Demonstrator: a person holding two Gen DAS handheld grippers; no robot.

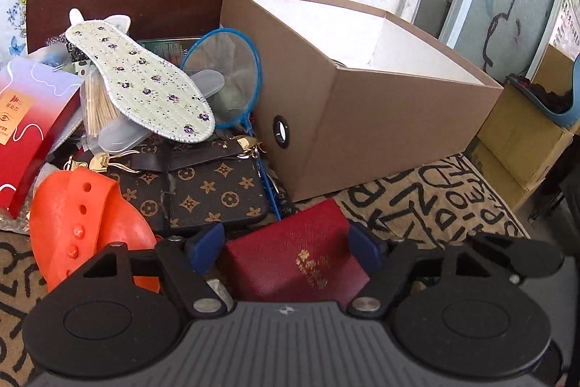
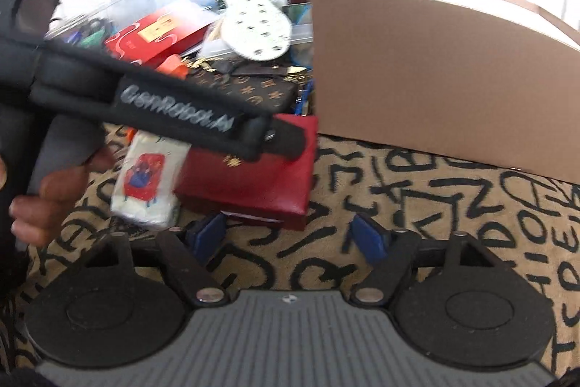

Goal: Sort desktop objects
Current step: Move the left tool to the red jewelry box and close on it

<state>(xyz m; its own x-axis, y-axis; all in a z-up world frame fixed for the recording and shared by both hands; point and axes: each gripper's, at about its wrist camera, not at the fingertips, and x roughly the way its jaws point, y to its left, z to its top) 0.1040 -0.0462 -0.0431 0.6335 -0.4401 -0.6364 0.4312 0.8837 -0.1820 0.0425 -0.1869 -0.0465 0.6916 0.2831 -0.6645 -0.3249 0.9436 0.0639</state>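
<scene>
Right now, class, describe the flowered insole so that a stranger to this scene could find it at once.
Start at the big brown cardboard box; the pile of clutter lies just left of it. On top of that pile, beside the blue round net, rests the insole. It alone is foot-shaped, pale green and dotted with small purple flowers.

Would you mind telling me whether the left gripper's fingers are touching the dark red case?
Cannot tell. In the left wrist view the open left gripper straddles the dark red case, but neither view plainly shows contact or a gap.
</scene>
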